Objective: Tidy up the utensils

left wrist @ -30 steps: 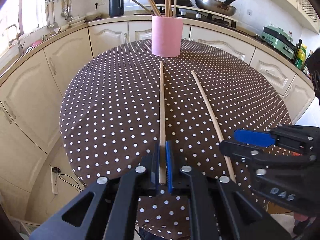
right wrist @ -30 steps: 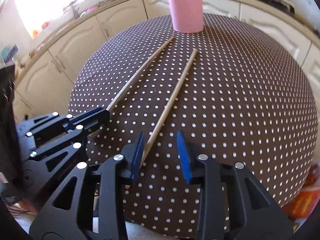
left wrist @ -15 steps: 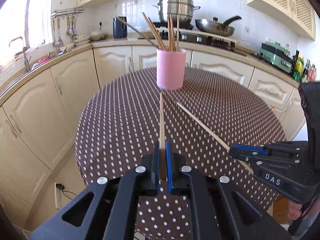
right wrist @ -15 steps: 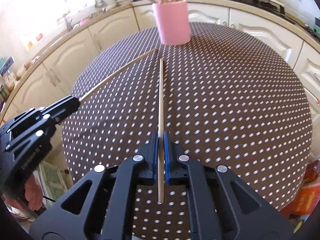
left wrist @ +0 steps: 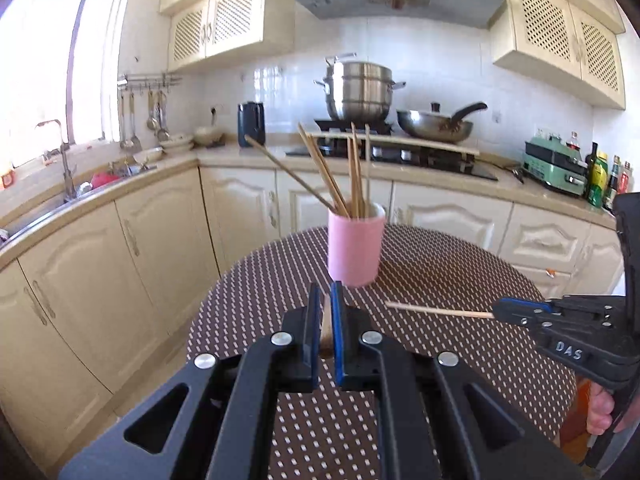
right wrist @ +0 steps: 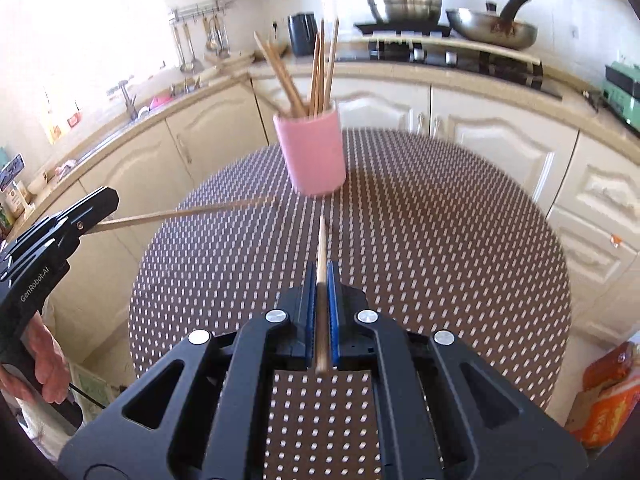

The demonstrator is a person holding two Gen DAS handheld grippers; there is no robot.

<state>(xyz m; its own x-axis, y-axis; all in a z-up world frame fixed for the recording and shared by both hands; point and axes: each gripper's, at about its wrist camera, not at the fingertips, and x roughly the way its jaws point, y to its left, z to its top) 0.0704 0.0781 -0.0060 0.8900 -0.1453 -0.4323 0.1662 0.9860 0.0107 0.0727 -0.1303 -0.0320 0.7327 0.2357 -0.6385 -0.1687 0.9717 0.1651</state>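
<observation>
Both grippers had lifted off the surface (right wrist: 440,220) within the last second. Left gripper (left wrist: 325,312) was clamped on one chopstick (right wrist: 180,213), right gripper (right wrist: 320,280) on the other chopstick (right wrist: 321,248), each stick now raised in the air and aimed toward the pink cup (left wrist: 355,250). The pickup looked done; dropping both in with the cup's sticks likely came next.
</observation>
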